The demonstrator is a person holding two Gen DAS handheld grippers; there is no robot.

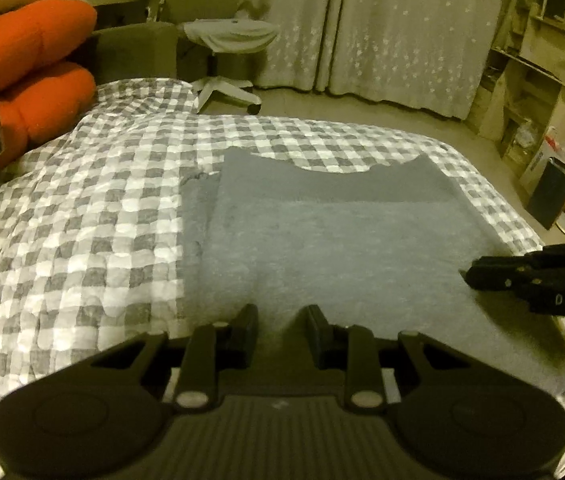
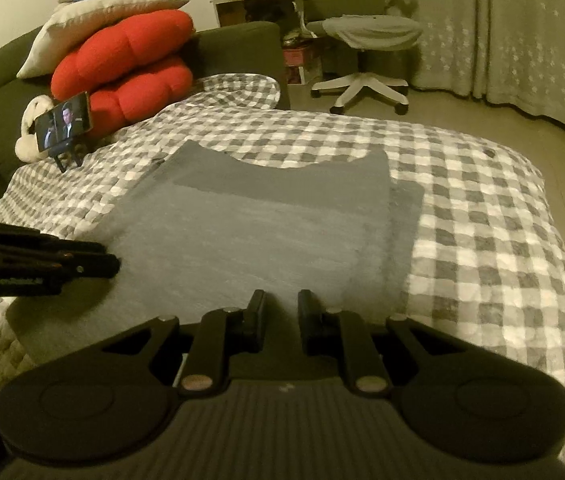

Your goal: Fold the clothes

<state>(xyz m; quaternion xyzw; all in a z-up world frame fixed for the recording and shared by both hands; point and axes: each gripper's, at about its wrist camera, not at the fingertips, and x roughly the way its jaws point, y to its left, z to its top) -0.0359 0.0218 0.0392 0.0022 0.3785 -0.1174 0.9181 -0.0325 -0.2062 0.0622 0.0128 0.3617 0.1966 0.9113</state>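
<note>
Partway through the fold, the grey garment [image 1: 334,240] lay flat mid-bed [image 1: 82,220], both tongs, left [image 1: 281,322] and right [image 2: 280,308], slightly parted and empty at its six-o'clock hem, which likely needed gripping next.

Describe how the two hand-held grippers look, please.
Both are matte black plastic. The left hand-held gripper has two flat fingers on hinged link arms with pale pivot pins, round side discs and a ribbed body; the right hand-held gripper matches. Small white lettering marks their sides.
</note>
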